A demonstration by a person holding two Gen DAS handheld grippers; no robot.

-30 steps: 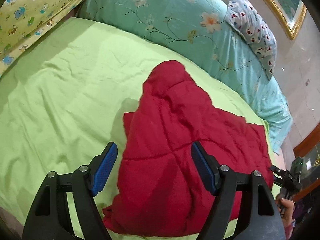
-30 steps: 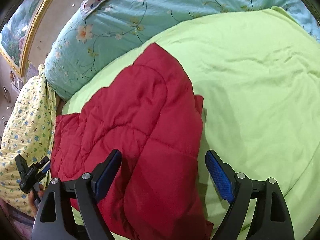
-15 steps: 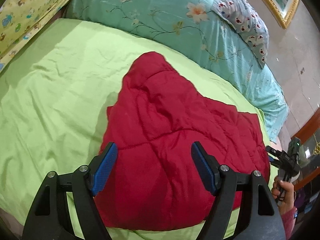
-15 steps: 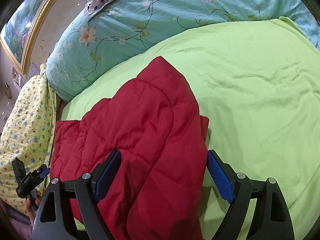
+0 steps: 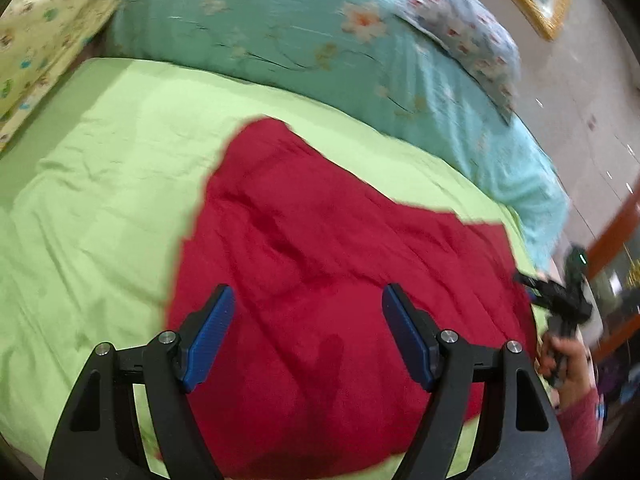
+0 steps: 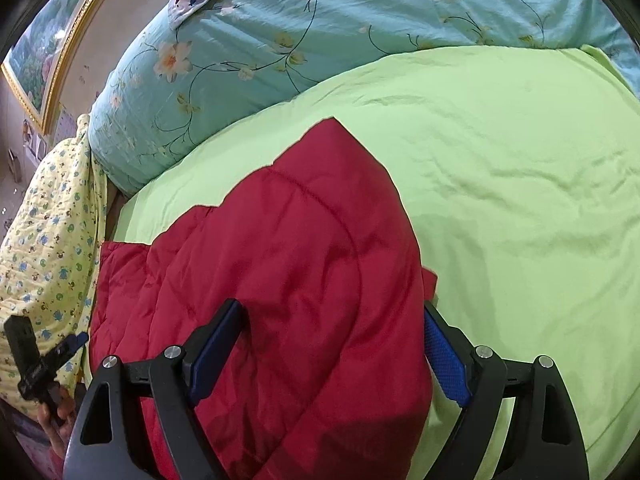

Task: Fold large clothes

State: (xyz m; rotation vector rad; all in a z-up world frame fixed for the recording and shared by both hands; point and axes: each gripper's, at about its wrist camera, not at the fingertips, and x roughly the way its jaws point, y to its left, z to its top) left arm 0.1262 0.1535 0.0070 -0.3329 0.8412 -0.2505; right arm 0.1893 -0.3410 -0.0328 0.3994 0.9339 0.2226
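Change since earlier frames: both cameras are coming lower and nearer to the red quilted garment [image 5: 320, 280], which is filling more of each view now; the left view is blurring from the motion, and the garment itself is lying as it was.
Left hand-held gripper [image 5: 306, 334]: its blue pads are standing wide apart, hovering above the near part of the garment and clamping nothing.
Right hand-held gripper [image 6: 334, 354]: its jaws are also spread wide, straddling the garment's right border; the left pad is sitting over red fabric and the right pad [image 6: 446, 360] is sitting just at the edge, beside the green sheet [image 6: 520, 184].
Step in hand (my judgement): the person is reaching down to take the near edge for another fold.
How to do it well: each gripper should be pinching all the thick layers at the border, not only the top one, and both should be lifting together so the padding is not sliding or twisting.
Risk: the shiny cloth is probably slipping easily from a shallow grip.
Garment, place: it is lying on the green sheet of the bed, near the front edge, well apart from the floral duvet [image 5: 320, 32] behind.
Garment, look: it is deep red, puffy and stitched in panels, already partly folded, with a pointed end towards the duvet.
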